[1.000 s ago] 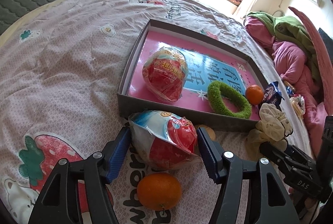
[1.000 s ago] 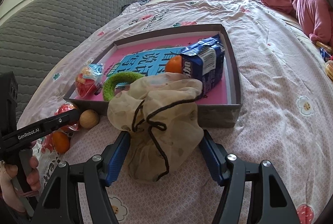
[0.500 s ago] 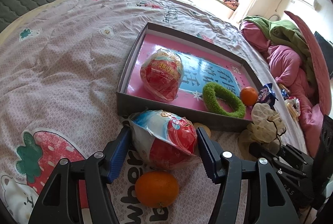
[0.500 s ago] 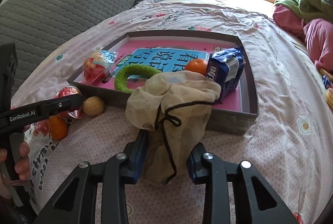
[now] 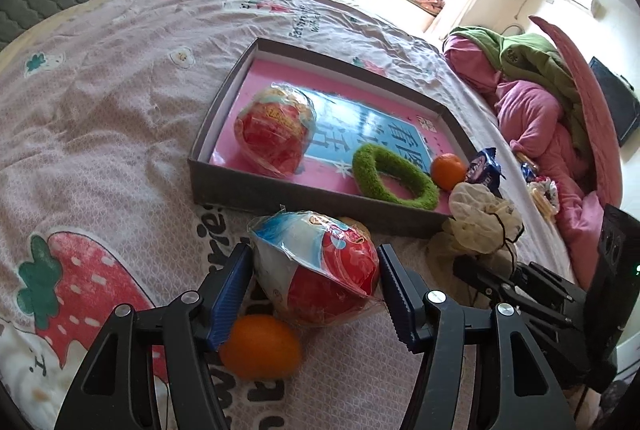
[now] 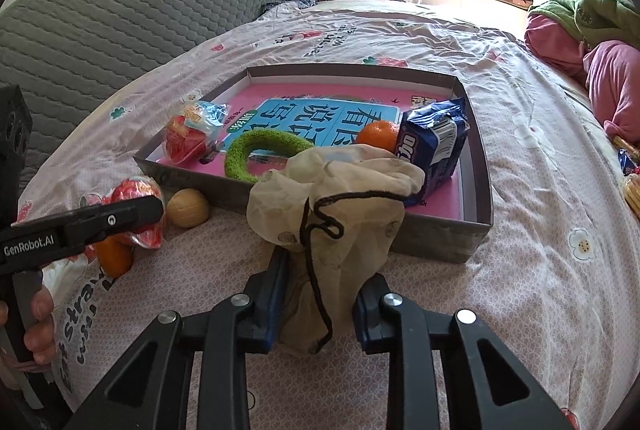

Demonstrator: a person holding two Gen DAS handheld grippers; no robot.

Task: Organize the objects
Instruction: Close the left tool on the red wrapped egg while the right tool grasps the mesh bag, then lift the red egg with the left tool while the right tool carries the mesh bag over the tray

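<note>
1. The right tool [image 6: 316, 306] is now clamping its blue pads on the lower part of the beige drawstring pouch [image 6: 336, 206]; a second ago the pads were standing wide on either side of the cloth, and half a second ago they were already closing in. So the grasp on this item is being completed.

2. The pouch is still resting on the bed [image 6: 540, 190], just in front of the near wall of the grey tray [image 6: 476, 234], with its top slumping against that wall (its black cord is hanging loose down the front).

3. The left tool [image 5: 316, 294] is barely changing: its pads are still standing apart around the wrapped red-and-white snack [image 5: 320, 266], with a narrow gap on the right side, so I judge it is not yet gripping.

4. That snack is lying on the bed outside the tray, with an orange [image 5: 260, 346] touching it at the near side and a tan ball [image 6: 188, 208] just beyond it by the tray wall.

5. Already sitting inside the tray: another wrapped snack [image 5: 276, 134], a green ring [image 5: 394, 178], a second orange [image 5: 448, 170] and a blue packet [image 6: 434, 146].

6. What this means, in my judgement: the pouch is ready to be lifted over the wall and set in the tray, while the left side is still waiting to close (the loose cord could snag on the rim).
</note>
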